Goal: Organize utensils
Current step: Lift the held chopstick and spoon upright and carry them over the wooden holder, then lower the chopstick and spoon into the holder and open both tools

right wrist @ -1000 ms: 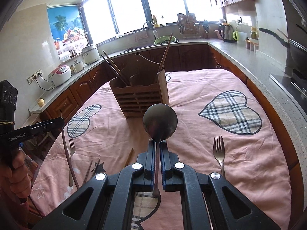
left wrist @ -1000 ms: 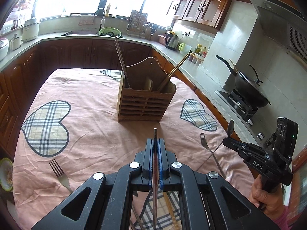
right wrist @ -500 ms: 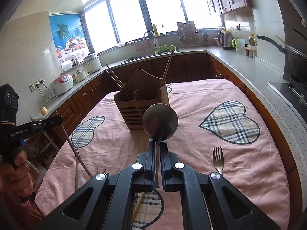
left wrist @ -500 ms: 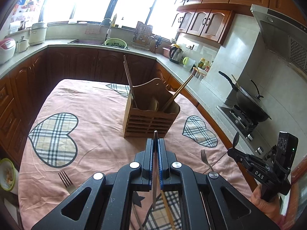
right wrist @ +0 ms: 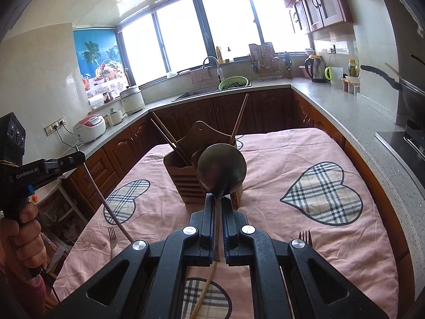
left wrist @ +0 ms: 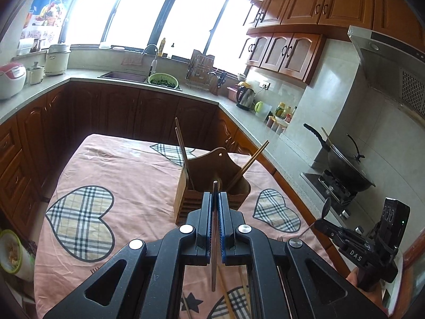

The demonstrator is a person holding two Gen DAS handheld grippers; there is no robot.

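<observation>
The left tool (left wrist: 215, 212) is pinching a slim dark wooden chopstick (left wrist: 214, 239) mid-shaft; the right tool (right wrist: 218, 212) is pinching a round-bowled steel spoon (right wrist: 221, 170) by its handle; both are carried above the pink heart-patterned bench (right wrist: 279, 212), short of the slatted wooden utensil holder (right wrist: 186, 183); the chopstick looks light and stiff; the spoon looks bowl-heavy and slick, best gripped near the neck.

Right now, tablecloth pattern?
Pink tablecloth with plaid hearts; clearest in the right wrist view.
</observation>
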